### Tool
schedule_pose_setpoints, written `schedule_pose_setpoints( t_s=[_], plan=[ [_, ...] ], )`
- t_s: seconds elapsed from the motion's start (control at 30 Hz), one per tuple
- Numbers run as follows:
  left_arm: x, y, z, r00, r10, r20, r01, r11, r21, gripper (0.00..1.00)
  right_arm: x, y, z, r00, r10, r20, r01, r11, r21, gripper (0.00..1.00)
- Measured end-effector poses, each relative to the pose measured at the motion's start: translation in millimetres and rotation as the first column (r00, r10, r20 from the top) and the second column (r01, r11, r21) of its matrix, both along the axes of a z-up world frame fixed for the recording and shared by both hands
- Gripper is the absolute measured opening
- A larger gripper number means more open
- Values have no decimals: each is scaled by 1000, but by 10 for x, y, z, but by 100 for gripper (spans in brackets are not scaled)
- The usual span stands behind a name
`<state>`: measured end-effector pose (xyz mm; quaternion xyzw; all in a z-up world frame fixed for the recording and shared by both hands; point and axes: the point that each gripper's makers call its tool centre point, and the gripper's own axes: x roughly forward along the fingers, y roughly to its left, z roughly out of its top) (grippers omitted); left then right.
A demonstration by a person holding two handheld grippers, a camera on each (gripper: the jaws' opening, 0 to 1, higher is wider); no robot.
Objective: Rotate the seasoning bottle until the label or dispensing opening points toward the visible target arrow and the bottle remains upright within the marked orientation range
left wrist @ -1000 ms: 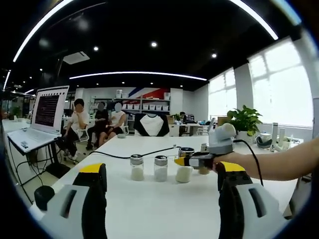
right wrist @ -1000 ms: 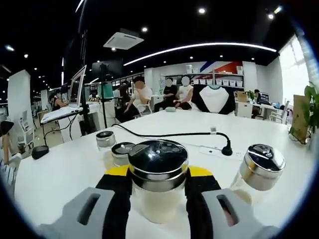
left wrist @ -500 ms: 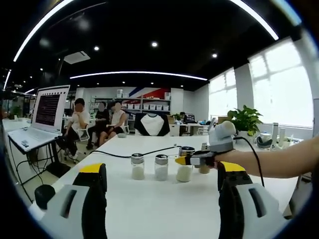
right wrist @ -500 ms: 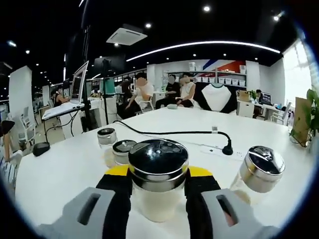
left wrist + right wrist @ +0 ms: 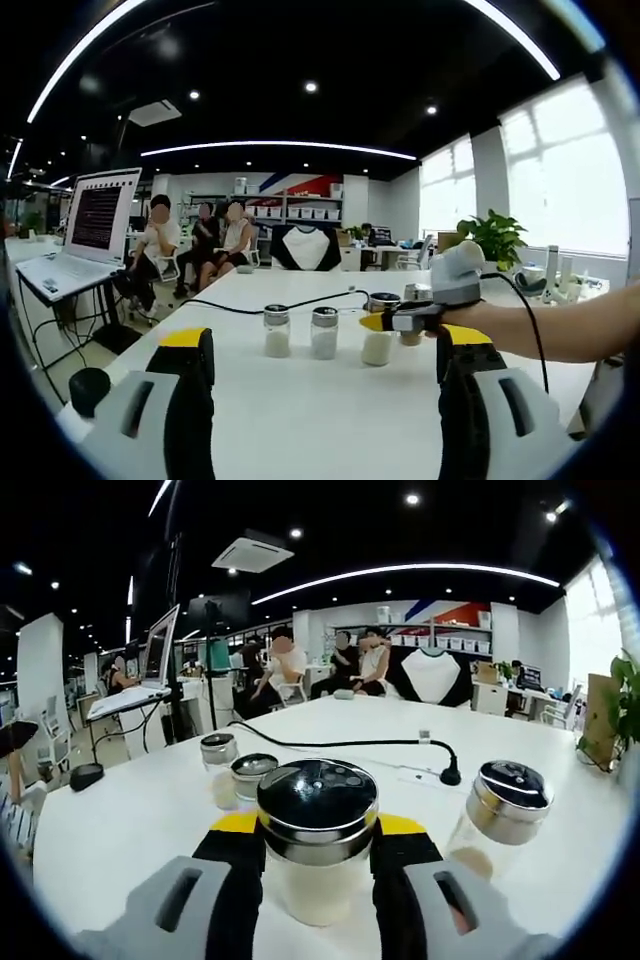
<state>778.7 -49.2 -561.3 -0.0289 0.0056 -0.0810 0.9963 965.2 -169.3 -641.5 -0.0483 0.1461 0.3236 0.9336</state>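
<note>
My right tool (image 5: 318, 880) is clenched on the seasoning bottle (image 5: 318, 830), which stands upright on the white bench (image 5: 130, 820), its chrome lid facing me. My left tool (image 5: 325, 400) hangs released over bare bench with wide room ahead. Two small jars (image 5: 299, 331) stand left of the bottle, another jar (image 5: 497, 815) to its right, and a black cable (image 5: 350, 744) behind. The bench edge falls away left. No label is readable.

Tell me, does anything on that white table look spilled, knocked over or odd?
Nothing stands out. The seasoning bottle sits upright in the right gripper, the other shakers stand upright, and the table shows no spill.
</note>
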Motion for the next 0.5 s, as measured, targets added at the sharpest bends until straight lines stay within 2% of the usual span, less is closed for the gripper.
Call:
schedule_pose_setpoints(
  t_s=[0.5],
  plan=[
    [24, -10, -22, 1000, -24, -6, 24, 1000, -2, 97, -328, 8, -11, 998, 60, 8, -60, 998, 6, 40]
  ],
)
